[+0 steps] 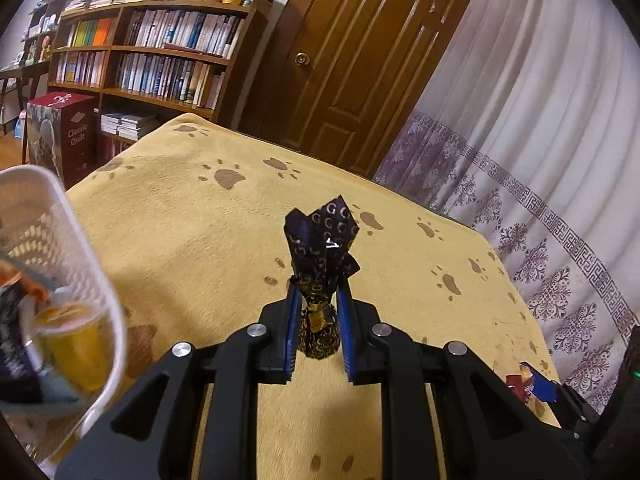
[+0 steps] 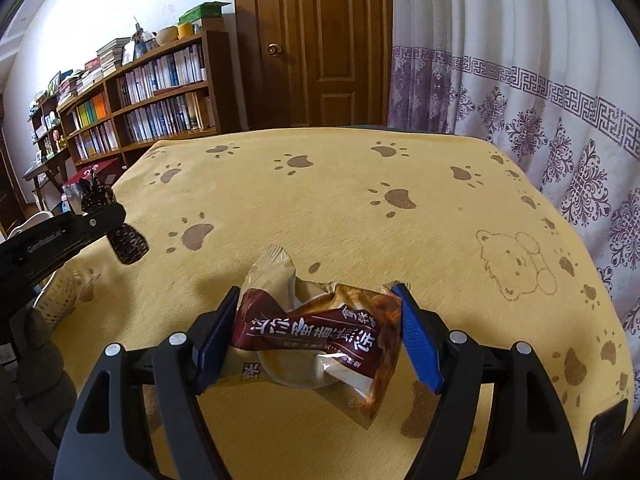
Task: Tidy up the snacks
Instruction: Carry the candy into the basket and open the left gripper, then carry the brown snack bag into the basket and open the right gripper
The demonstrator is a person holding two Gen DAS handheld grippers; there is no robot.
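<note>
left gripper (image 1: 318,300) pinches candy (image 1: 320,280).

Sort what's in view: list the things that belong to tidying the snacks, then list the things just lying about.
Part of the job:
- dark wrapped candy, held in the left gripper
- brown snack packet, held in the right gripper
- white basket already holding snacks

Just lying about:
- bookshelf
- Classic Quilt box
- curtain
- door

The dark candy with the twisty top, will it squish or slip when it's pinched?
The dark candy probably stays firm: its round body keeps its shape between the left gripper's pads. The twisted foil top looks floppy and crinkly. Shiny foil might slip a little, and it would likely roll if dropped.
</note>
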